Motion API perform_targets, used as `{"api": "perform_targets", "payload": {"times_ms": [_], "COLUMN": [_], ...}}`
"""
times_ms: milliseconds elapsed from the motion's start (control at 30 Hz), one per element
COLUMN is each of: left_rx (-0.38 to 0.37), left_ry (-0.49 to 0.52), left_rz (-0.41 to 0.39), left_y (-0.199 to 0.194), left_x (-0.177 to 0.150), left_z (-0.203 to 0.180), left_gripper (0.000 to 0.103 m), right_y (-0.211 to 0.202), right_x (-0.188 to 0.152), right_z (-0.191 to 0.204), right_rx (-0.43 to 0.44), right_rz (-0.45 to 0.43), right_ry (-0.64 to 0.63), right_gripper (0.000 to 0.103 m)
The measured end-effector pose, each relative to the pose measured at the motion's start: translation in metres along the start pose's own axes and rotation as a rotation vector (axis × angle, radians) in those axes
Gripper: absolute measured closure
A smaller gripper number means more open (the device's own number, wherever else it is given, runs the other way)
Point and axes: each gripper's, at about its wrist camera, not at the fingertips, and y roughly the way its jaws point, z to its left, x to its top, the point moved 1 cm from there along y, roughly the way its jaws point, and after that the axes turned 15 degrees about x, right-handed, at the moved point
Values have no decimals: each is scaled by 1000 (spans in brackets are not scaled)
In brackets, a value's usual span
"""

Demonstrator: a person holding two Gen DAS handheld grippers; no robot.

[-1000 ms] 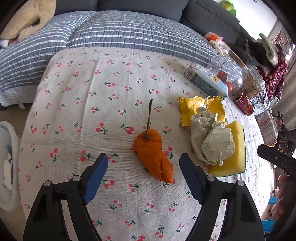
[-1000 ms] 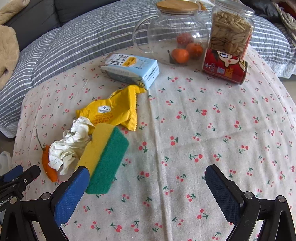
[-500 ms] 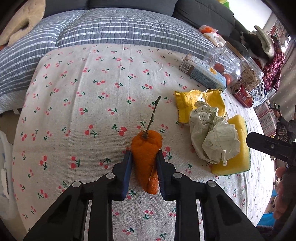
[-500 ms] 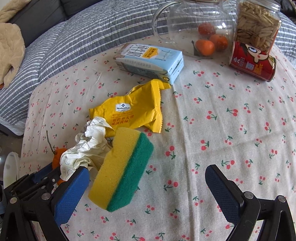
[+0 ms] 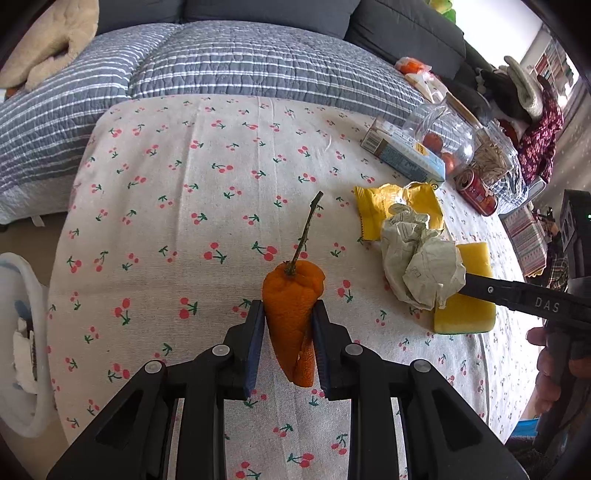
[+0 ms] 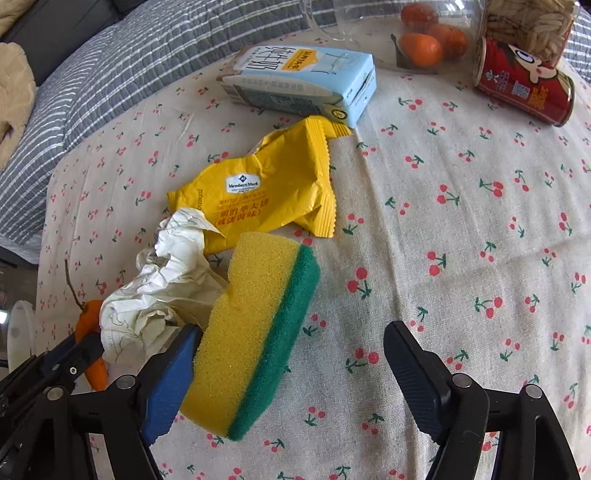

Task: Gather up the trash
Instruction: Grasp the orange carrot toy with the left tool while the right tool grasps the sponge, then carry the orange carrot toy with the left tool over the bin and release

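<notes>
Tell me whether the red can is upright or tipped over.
Tipped: the red can lies on its side on the tablecloth, beside the snack jar.

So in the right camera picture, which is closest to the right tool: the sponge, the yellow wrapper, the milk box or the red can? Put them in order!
From the right tool, whose jaws are closing:
1. Sponge, between the jaws, touching the left pad.
2. Yellow wrapper, just beyond the sponge.
3. Milk box, behind the wrapper.
4. Red can, far right. It looks farthest, though close to the milk box's distance.

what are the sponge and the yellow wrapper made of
Sponge: soft yellow foam, porous and matte, with a coarse green scouring layer, fibrous looking. Yellow wrapper: thin plastic film, probably; creased, slightly glossy, printed, with serrated sealed ends.
</notes>
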Motion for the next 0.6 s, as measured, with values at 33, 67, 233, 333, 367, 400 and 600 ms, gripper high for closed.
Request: {"api": "perform_targets", "payload": {"times_ms": [33,67,233,333,367,400,600], "left_rx": [1,2,8,13,15,18,37], "left_ry": [-3,-5,-19,-29,-31,-34,-65], "left_rz": [-2,-3,-13,-25,-30,-34,-47], "left_y": [-2,-3,-11,-18,-20,-22,-33], "left_x": [0,-1,-4,-6,-6,-7,-11], "left_z": [2,5,18,26,29,32,58], "left_gripper": [76,76,76,76,76,76,76], "right_y": [0,0,-3,-9,-12,-14,-34], "right_x": [-1,-2,-7,-8,-8,-8,-10], "right_z": [-1,-3,-7,-2,1,3,7], "right_rx": [-7,-10,55,50,49,51,70], "right_rz": [2,3,18,9,3,-4,-44], "right_ry": [1,3,28,5,-3,-9,-23], "right_gripper": [33,39,57,61,62,63,64]}}
